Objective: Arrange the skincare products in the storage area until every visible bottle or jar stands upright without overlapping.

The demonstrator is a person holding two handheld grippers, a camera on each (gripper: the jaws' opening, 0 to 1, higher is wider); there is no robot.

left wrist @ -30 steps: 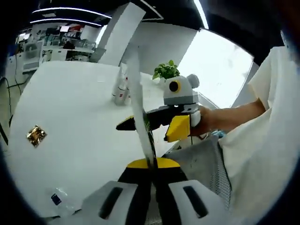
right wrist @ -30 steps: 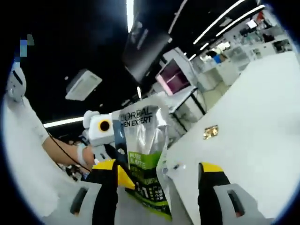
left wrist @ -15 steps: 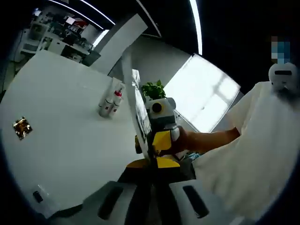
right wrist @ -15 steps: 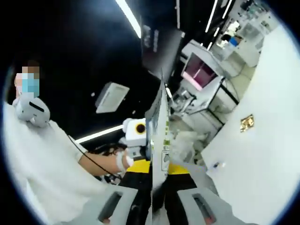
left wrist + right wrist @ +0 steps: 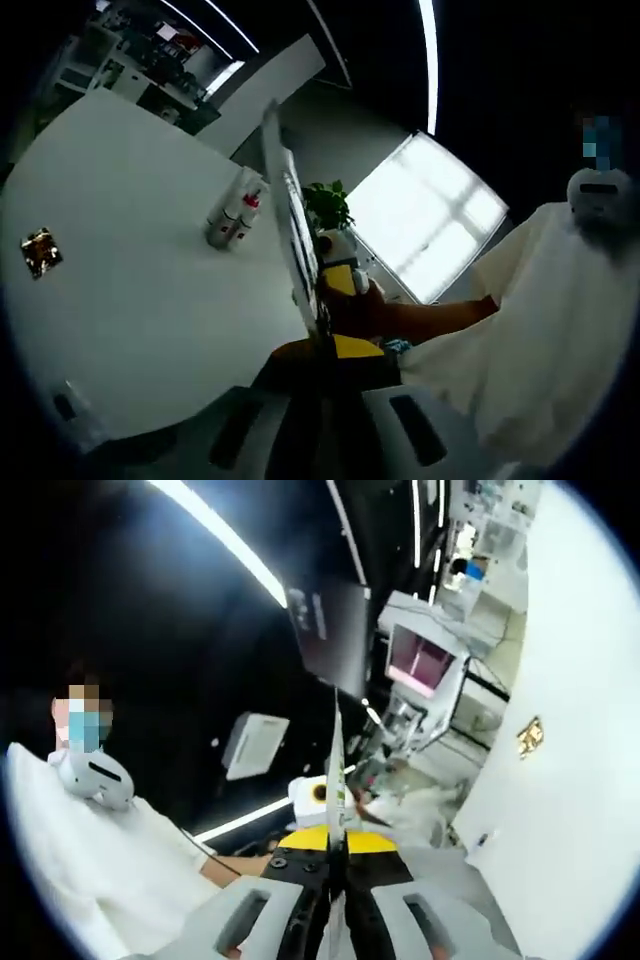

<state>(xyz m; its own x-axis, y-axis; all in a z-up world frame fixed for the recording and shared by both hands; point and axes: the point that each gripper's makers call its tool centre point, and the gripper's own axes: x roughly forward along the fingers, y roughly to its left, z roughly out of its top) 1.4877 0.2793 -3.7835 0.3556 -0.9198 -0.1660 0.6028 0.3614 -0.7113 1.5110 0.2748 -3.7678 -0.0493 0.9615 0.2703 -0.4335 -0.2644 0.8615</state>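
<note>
The left gripper [image 5: 322, 352] is pinching the lower edge of a flat pouch [image 5: 292, 240], its jaws pressed together on the thin sheet. The pouch is rising edge-on straight up from between the jaws, so little of its printing is legible in the left gripper view. Just beyond the jaws and slightly right of the pouch, the right gripper [image 5: 343, 281] is showing its yellow and grey body, held by a person's hand [image 5: 372, 310] with a white sleeve [image 5: 520, 330] trailing off to the right.

Left of the jaws, the white counter [image 5: 130, 270] is spreading out wide. Far ahead and left of the pouch, two small bottles [image 5: 233, 218] are standing upright close together on the counter, one with a red top. Well to the left, a small gold-coloured square [image 5: 41, 251] is lying flat. Behind the pouch's edge, a green potted plant [image 5: 326, 204] is showing in front of a bright window.

In the right gripper view, the right gripper [image 5: 337, 862] is also clamping the same pouch [image 5: 337, 780], its jaws closed on the sheet, which is standing edge-on above them. Just past the jaws, to the left of the pouch, the left gripper [image 5: 312, 798] is appearing. The counter [image 5: 560, 780] is lying to the right of the jaws, with the gold-coloured square [image 5: 530, 736] on it.
</note>
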